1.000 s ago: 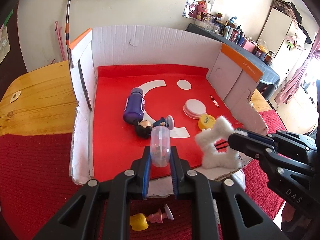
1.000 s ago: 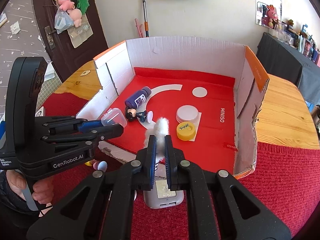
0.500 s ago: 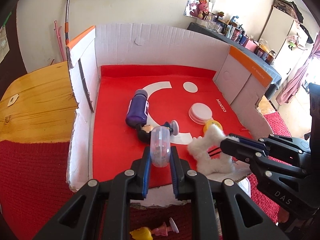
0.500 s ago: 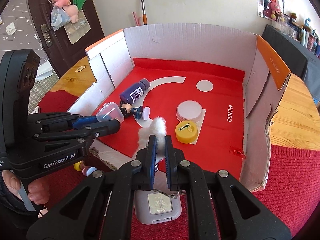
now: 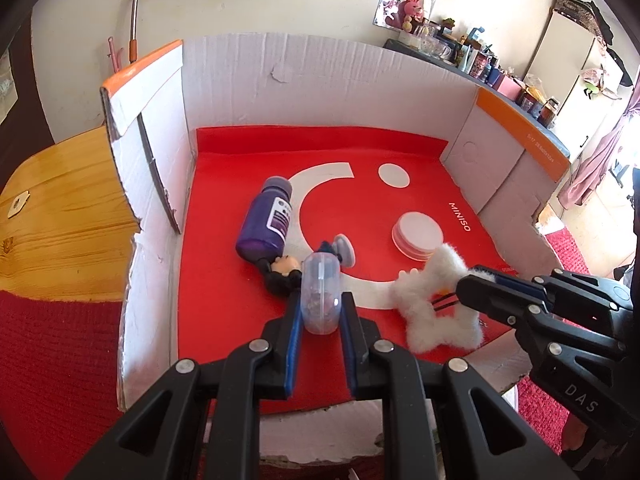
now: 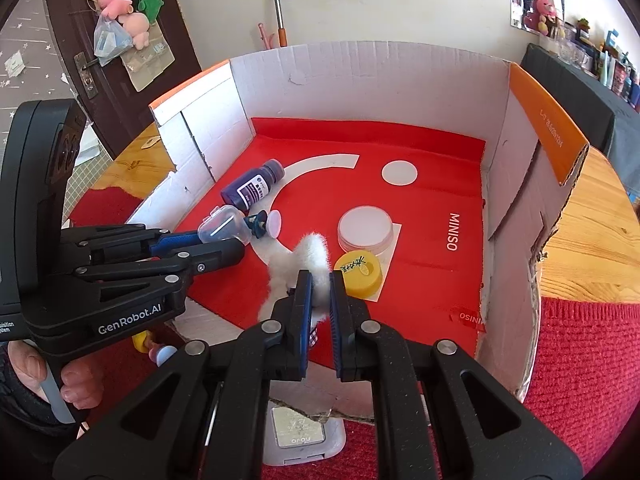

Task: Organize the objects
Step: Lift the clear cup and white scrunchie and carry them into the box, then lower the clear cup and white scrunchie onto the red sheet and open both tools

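- Both views are bright with daylight, colours vivid, the red liner [image 5: 224,280] of the cardboard box [image 5: 328,80] strongly saturated.
- In the left wrist view the light comes from the far right, where a window area [image 5: 624,160] is blown out to near white (detail there is lost).
- Shadows are soft and short; a dim one lies under the purple bottle [image 5: 266,220].
- A sheen sits on the clear plastic case [image 5: 320,296] and on the black fingers [image 6: 316,300].
- Strong fisheye bending curves the box walls, with dark vignetted corners.
- Focus is sharp in the middle; far shelves [image 6: 600,52] look soft and small.
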Available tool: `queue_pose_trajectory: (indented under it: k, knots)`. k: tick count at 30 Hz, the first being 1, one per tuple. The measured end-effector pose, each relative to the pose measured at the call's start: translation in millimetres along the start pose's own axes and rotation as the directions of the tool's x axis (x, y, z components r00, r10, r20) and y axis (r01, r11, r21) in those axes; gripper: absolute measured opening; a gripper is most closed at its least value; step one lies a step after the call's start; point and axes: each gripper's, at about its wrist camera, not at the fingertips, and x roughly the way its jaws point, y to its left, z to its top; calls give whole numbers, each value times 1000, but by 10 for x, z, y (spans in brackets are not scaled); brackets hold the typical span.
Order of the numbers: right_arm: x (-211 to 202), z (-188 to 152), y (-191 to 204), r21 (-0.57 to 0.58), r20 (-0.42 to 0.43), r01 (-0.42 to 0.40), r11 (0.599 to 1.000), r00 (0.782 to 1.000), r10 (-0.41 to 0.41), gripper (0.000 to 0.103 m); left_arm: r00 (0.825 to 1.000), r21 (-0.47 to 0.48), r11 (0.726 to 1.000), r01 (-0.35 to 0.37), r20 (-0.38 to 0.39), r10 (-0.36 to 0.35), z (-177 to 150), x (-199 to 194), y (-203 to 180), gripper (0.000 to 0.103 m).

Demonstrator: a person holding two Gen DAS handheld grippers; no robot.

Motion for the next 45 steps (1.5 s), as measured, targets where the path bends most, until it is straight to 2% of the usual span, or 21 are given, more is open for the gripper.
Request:
queue_pose_trajectory:
  k: [13, 22, 28, 32, 36, 42, 45]
  knots:
    - [69, 88, -177, 24, 26, 71, 997, 997, -72, 8, 1000, -14, 1000, -15, 1, 15, 127, 136, 70, 18]
    - [90, 91, -192, 50, 22, 22, 999, 999, -23, 8, 1000, -12, 1000, -3, -1, 3, 124, 135, 58, 18]
    - [119, 81, -186, 76, 16, -40, 996, 999, 39, 8, 1000, -10, 1000, 3, -3, -3, 104, 123, 29, 18]
    - [149, 81, -154, 71, 9, -36, 997, 999, 35, 9, 1000, -6, 1000, 2, -3, -2, 98, 121, 16, 18]
    - [178, 72, -230, 108, 1, -65, 992, 998, 65, 10, 1000, -11, 1000, 3, -2, -3, 100, 124, 20, 18]
    - [166, 72, -185, 90, 4, -42, 995, 999, 42, 11, 1000, -11, 1000, 1, -3, -1, 100, 119, 23, 19]
    - [163, 75, -175, 83, 6, -35, 996, 999, 35, 11, 1000, -10, 1000, 2, -1, -2, 100, 118, 24, 24]
